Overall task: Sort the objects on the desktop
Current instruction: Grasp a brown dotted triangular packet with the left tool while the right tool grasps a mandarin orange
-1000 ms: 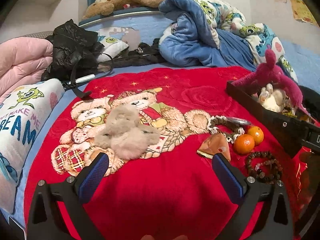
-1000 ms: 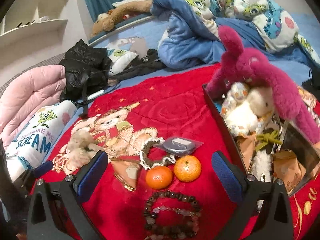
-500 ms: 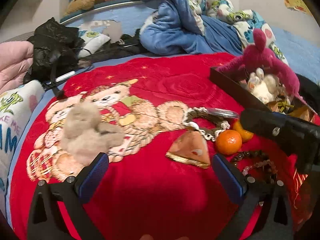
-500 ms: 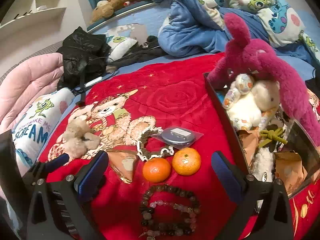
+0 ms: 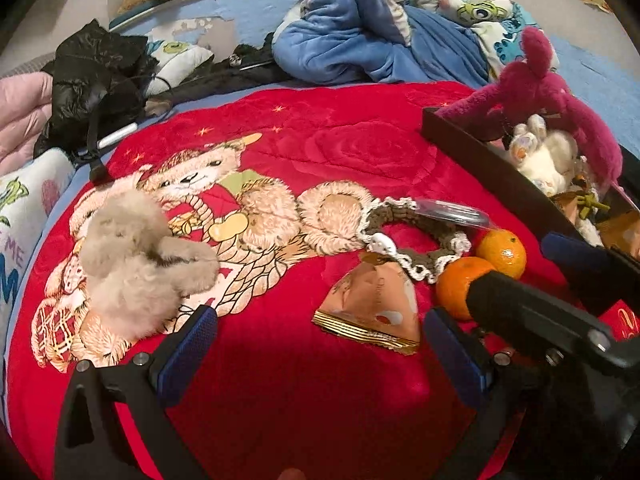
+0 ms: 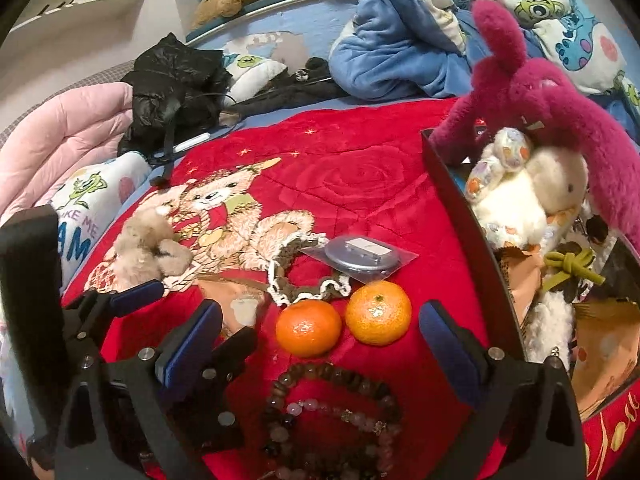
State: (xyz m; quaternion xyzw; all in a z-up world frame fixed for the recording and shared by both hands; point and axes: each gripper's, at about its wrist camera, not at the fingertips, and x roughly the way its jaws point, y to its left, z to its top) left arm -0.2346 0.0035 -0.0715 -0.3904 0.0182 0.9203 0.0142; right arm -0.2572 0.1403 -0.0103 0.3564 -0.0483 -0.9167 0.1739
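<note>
On the red blanket (image 5: 340,140) lie a fluffy beige toy (image 5: 136,264), a triangular snack packet (image 5: 372,304), a crocheted band (image 5: 404,220), a bagged silver disc (image 6: 360,258), two tangerines (image 6: 309,327) (image 6: 378,312) and a bead bracelet (image 6: 332,404). My left gripper (image 5: 320,340) is open, just short of the snack packet. My right gripper (image 6: 320,344) is open, its fingers either side of the tangerines, above the bracelet. A dark box (image 6: 472,232) at the right holds a magenta plush (image 6: 552,92), a white plush (image 6: 520,196) and packets.
Behind the blanket lie a black jacket (image 5: 92,76), a blue duvet (image 5: 360,32), a pink quilt (image 6: 68,132) and a printed pillow (image 6: 92,196). The right gripper's body (image 5: 540,320) crosses the left wrist view at lower right.
Both grippers moved forward and closer together. The left one swung right from the fluffy toy toward the snack packet. The right one closed in on the tangerines. Both stayed open.
</note>
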